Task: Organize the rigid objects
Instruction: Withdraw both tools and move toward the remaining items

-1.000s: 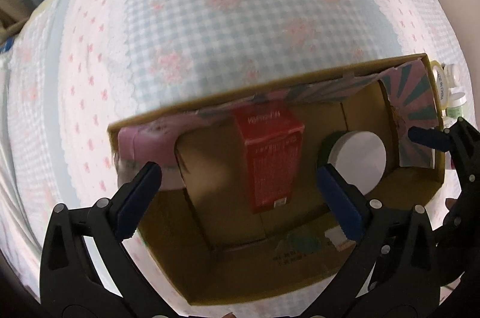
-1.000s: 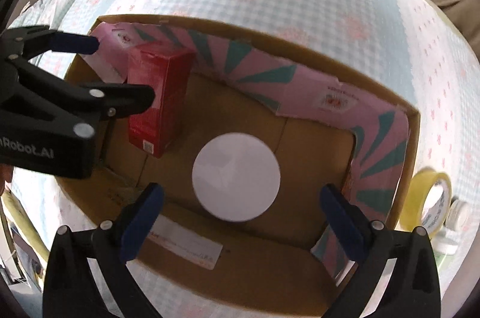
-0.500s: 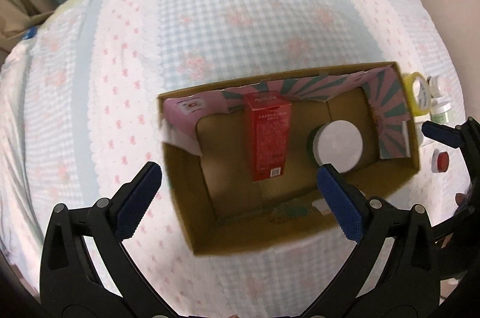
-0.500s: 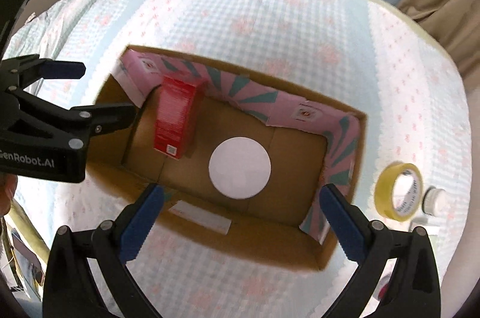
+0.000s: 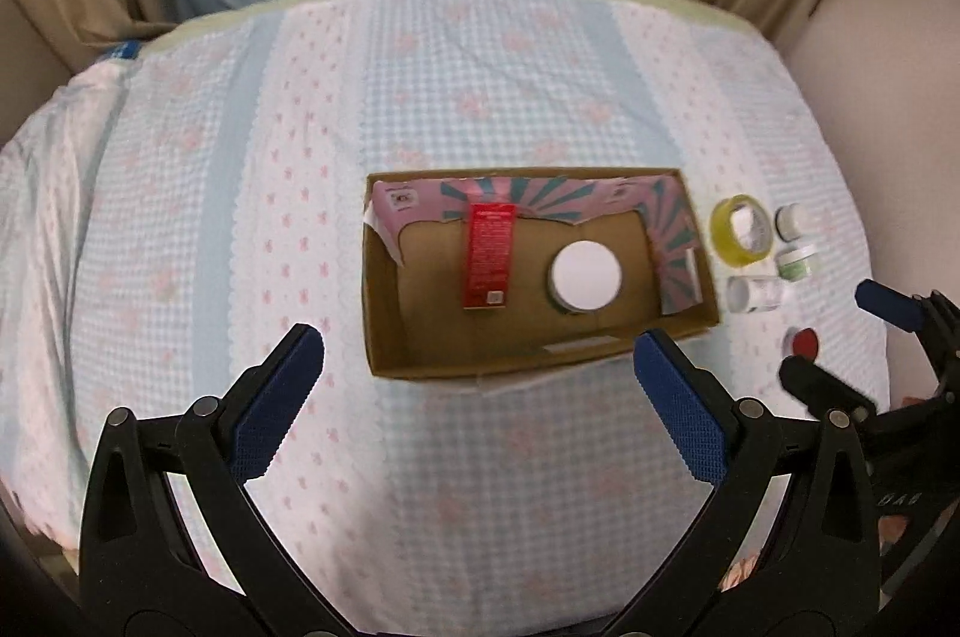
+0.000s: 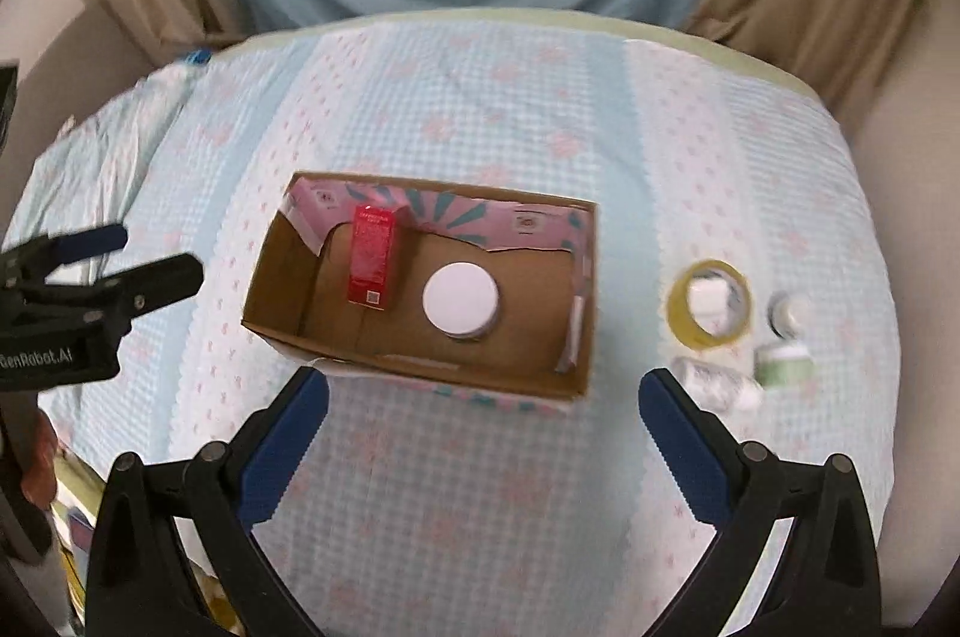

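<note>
Right wrist: tape roll (image 6: 710, 305) beyond right claw (image 6: 483, 412), apart.

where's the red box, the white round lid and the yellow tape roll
red box (image 5: 489, 256), left wrist view, front face
white round lid (image 5: 586, 275), left wrist view, centre of top
yellow tape roll (image 6: 681, 316), right wrist view, left rim
</note>
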`<move>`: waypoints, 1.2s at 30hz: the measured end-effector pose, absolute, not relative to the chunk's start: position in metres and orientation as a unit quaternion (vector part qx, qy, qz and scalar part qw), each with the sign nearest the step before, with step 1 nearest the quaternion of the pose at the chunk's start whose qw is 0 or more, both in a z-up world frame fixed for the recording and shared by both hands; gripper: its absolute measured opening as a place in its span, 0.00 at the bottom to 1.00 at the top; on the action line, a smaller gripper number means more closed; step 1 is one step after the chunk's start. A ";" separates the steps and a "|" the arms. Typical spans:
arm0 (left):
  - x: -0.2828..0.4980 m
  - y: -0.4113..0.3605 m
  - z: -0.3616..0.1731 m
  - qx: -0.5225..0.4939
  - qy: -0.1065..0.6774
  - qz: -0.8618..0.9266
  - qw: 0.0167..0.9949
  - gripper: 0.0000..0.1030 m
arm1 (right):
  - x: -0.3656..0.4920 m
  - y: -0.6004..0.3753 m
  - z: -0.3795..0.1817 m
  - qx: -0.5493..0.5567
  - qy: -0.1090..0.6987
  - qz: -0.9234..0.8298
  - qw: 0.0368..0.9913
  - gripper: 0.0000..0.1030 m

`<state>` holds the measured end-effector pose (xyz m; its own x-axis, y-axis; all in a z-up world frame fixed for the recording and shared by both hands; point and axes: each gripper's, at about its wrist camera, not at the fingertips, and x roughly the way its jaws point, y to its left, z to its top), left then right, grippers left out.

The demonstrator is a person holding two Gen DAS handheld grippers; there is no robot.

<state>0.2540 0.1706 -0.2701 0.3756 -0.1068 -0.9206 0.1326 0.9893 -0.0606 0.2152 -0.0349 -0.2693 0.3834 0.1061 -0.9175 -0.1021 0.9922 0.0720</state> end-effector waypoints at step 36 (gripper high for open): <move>0.184 -0.115 -0.271 -0.031 0.540 -0.038 0.840 1.00 | 0.181 -0.357 -0.260 0.049 0.533 0.052 0.843 1.00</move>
